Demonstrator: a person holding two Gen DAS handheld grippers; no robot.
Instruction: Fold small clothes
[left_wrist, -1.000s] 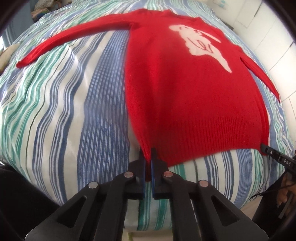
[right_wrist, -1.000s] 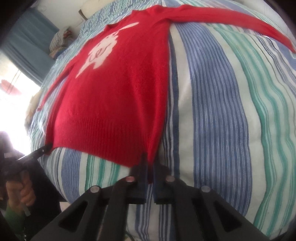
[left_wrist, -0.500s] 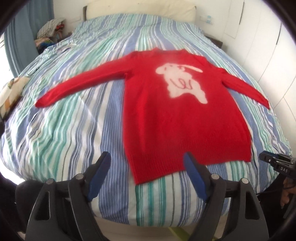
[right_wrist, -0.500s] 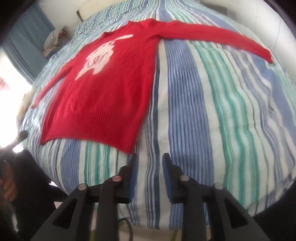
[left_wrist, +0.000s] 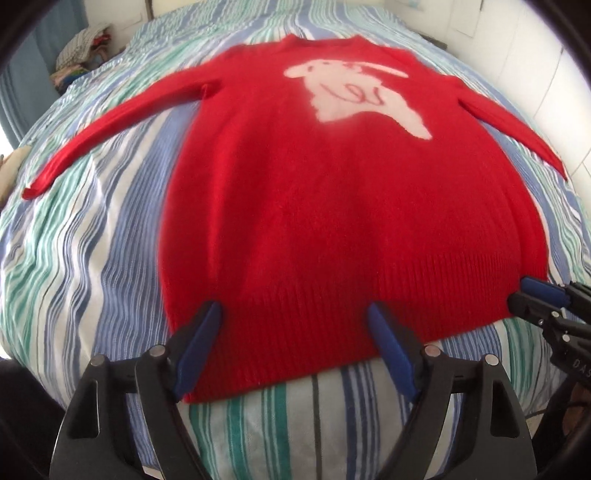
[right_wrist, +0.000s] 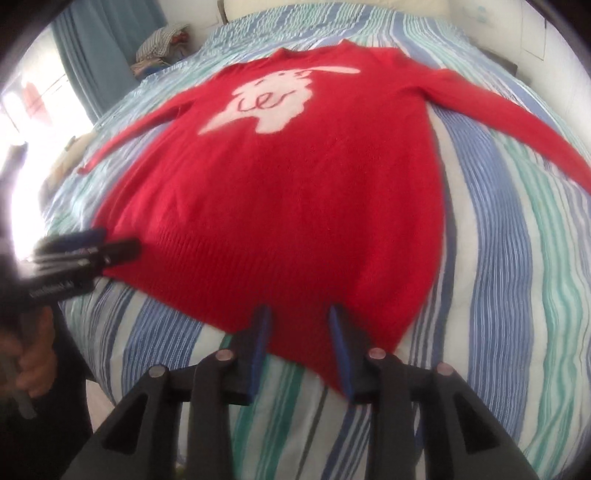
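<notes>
1. The left gripper (left_wrist: 293, 345) has its jaws spread wide, holding nothing; its blue pads (left_wrist: 197, 347) stand over the ribbed hem of the red sweater (left_wrist: 332, 206), near the hem's left corner, with the knit lying flat between them and ungripped.
2. The right gripper (right_wrist: 298, 345) has its jaws partway apart and opening; the hem near the sweater's right corner lies between the blue pads (right_wrist: 340, 350), and neither pad presses on it.
3. From the left wrist view the right gripper shows at the right edge, just beside the hem's far corner, with the letters "DAS" readable on its black body; the rest of the marking is cut off.
4. From the right wrist view the left gripper (right_wrist: 88, 247) shows at the left edge near the opposite hem corner, held by a hand (right_wrist: 29, 365); its label is too blurred to read.
5. The sweater lies face up and flat on the bed (left_wrist: 92, 240), both sleeves stretched out to the sides, hem towards the cameras, neck away.
6. A white animal figure (left_wrist: 354, 96) with red squiggled lines sits on the chest; no letters can be made out in it.
7. The bedcover is striped in blue, green and white.
8. Beyond the bed's far left corner sits a pile of clothes (right_wrist: 162, 44) beside a blue curtain (right_wrist: 96, 55).
</notes>
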